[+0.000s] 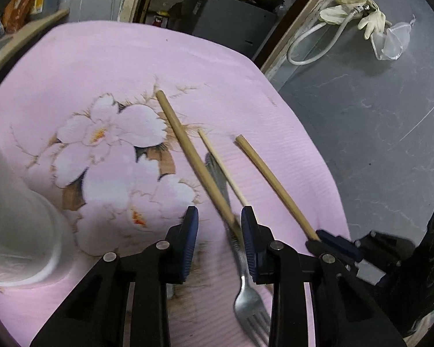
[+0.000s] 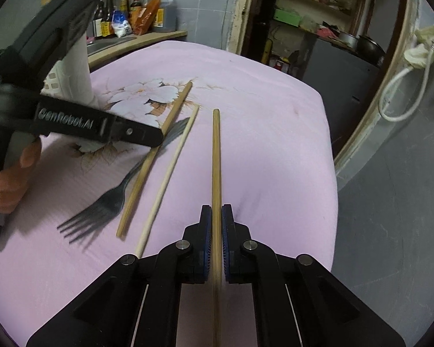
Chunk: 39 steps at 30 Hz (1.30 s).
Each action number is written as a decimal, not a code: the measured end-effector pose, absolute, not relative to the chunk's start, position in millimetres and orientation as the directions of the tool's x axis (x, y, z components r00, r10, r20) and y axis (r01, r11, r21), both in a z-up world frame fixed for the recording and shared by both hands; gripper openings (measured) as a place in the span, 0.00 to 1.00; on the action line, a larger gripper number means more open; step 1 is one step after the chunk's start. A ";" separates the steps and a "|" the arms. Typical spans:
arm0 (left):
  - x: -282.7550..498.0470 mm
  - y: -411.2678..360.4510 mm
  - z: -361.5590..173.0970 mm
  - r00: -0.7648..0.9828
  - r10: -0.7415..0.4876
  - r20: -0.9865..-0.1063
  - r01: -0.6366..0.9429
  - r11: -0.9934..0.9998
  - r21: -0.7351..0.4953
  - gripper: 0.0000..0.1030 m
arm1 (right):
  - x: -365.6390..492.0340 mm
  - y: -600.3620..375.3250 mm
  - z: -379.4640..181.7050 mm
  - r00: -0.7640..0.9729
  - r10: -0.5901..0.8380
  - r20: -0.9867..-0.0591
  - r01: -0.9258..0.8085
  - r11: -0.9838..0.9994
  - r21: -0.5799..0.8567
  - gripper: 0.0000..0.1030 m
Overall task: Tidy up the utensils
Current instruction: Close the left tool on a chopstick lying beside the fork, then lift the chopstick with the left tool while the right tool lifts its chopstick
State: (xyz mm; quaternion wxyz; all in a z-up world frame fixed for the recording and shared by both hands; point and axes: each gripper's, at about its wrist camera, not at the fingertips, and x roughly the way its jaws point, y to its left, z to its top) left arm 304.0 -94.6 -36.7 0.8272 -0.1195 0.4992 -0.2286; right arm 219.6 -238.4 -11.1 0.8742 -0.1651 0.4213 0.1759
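Across the lower half of the left wrist view, the left gripper [image 1: 220, 222] holds its fingers [image 1: 189, 243] spread apart over a pink floral cloth [image 1: 101, 66] covering the tabletop. Between them run a thick brown chopstick [image 1: 188, 144], slanting from the upper centre down toward the right-hand finger, and a metal fork [image 1: 246, 295] whose tines reach the bottom edge of the frame; neither is clamped. A thin pale chopstick [image 1: 220, 164] lies just right of the thick one, its lower end meeting the right-hand finger. Further right, a second brown chopstick [image 1: 275, 186] ends in the right gripper [image 1: 315, 238], low at the right of the frame. A white utensil holder [image 1: 23, 231] fills the lower left edge.

At the bottom centre of the right wrist view, the right gripper [image 2: 216, 211] has its fingers [image 2: 205, 231] closed on the second brown chopstick [image 2: 216, 159], which runs straight up the middle of the frame. Left of it lie the thin pale chopstick [image 2: 170, 170], then the thick brown chopstick [image 2: 150, 164], then the fork [image 2: 101, 205] with tines toward the lower left. The left gripper [image 2: 156, 137] reaches in from the upper left, its tip above the thick chopstick, a hand [image 2: 11, 182] behind it. The white utensil holder [image 2: 75, 69] stands upright on the cloth [image 2: 275, 144] in the upper left.
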 end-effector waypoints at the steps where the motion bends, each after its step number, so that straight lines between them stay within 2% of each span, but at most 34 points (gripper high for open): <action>1: 305.5 -94.8 -36.5 0.394 -0.501 -0.771 0.255 0.865 -0.432 0.25 | 217.3 -240.3 -11.1 0.583 0.170 -0.795 -0.441 0.887 -0.134 0.03; 5: 310.3 -94.6 -35.9 0.391 -0.503 -0.771 0.235 0.864 -0.445 0.23 | 212.9 -244.7 -10.7 0.582 0.176 -0.794 -0.426 0.898 -0.113 0.03; 7: 314.1 -94.7 -37.4 0.380 -0.507 -0.774 0.221 0.862 -0.456 0.11 | 212.5 -245.3 -11.3 0.584 0.181 -0.792 -0.414 0.905 -0.099 0.03; 13: 314.6 -95.4 -34.6 0.355 -0.527 -0.772 0.211 0.850 -0.483 0.09 | 208.5 -249.4 -12.0 0.583 0.206 -0.786 -0.384 0.923 -0.042 0.04; 22: 280.3 -70.4 -28.7 0.304 -0.553 -0.776 0.245 0.832 -0.497 0.08 | 195.2 -250.3 -10.6 0.571 0.209 -0.794 -0.383 0.923 -0.033 0.04; 32: 235.8 -25.8 -16.5 0.313 -0.522 -0.793 0.306 0.846 -0.436 0.04 | 187.1 -245.8 -12.5 0.538 0.203 -0.818 -0.407 0.913 -0.041 0.04; 39: 233.4 -36.1 -14.5 0.297 -0.461 -0.836 0.378 0.861 -0.340 0.04 | 207.9 -229.6 -15.0 0.523 0.188 -0.831 -0.432 0.899 -0.069 0.06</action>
